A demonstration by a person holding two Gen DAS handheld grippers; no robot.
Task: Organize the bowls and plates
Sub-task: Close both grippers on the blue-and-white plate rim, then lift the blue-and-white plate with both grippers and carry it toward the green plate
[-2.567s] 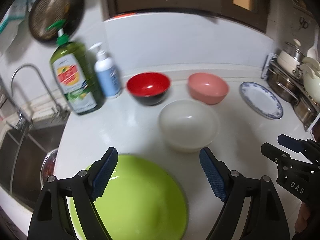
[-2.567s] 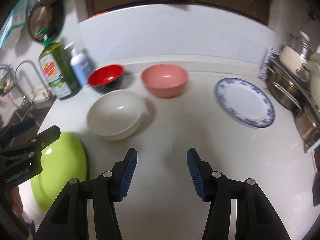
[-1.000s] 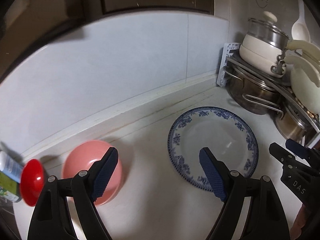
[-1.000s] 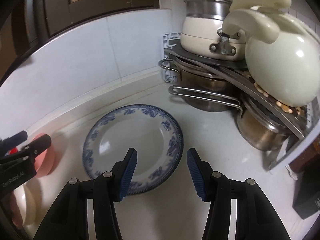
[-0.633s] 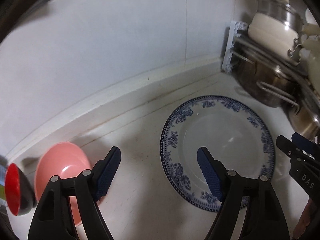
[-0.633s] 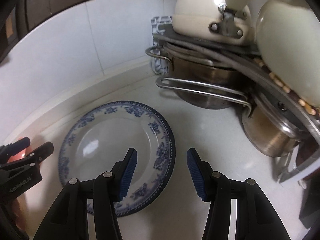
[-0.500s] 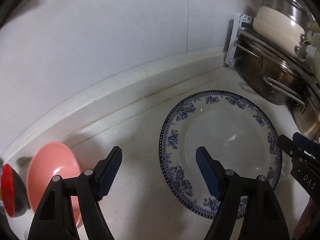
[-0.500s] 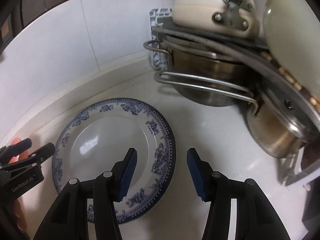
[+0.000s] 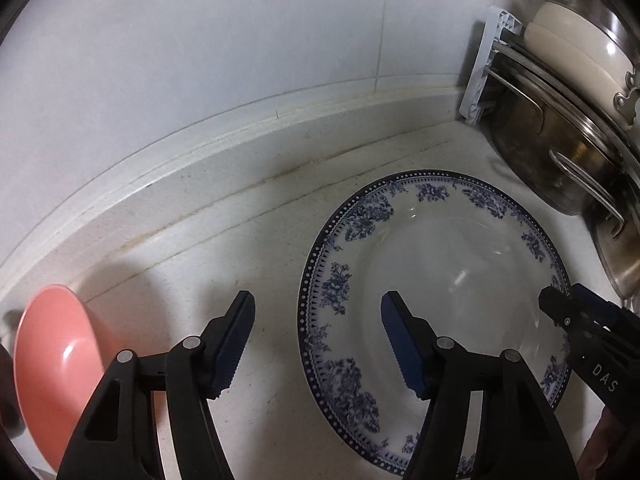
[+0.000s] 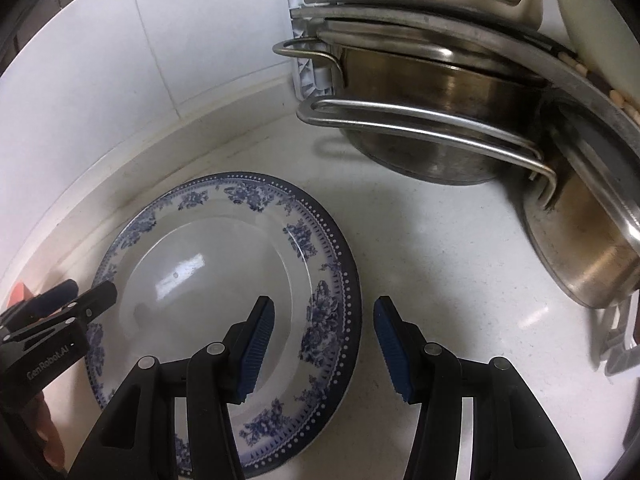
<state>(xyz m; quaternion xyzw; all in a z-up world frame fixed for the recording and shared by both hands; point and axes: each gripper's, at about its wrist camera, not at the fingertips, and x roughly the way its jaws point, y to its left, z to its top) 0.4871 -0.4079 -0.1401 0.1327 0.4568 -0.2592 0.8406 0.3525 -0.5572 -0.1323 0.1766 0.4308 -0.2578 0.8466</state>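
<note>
Black plastic tongs [image 9: 316,312] with ribbed blue pads [image 9: 402,350], silver pivot screws, white lettering on the frames.

Blue-patterned plate [image 10: 320,248] looks like glossy glazed ceramic – pots [image 10: 432,120] are shiny steel, countertop [image 10: 440,240] smooth and speckled.

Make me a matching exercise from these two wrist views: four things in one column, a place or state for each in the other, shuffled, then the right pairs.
Things:
1. blue-patterned plate
2. pink bowl
3. steel pot
4. left gripper

Places or states:
A. under the rack's shelf
B. at the far left edge of the left wrist view
C. flat on the counter between both grippers
D. open, straddling the plate's left rim

Pairs: 1-C, 2-B, 3-A, 4-D
</note>
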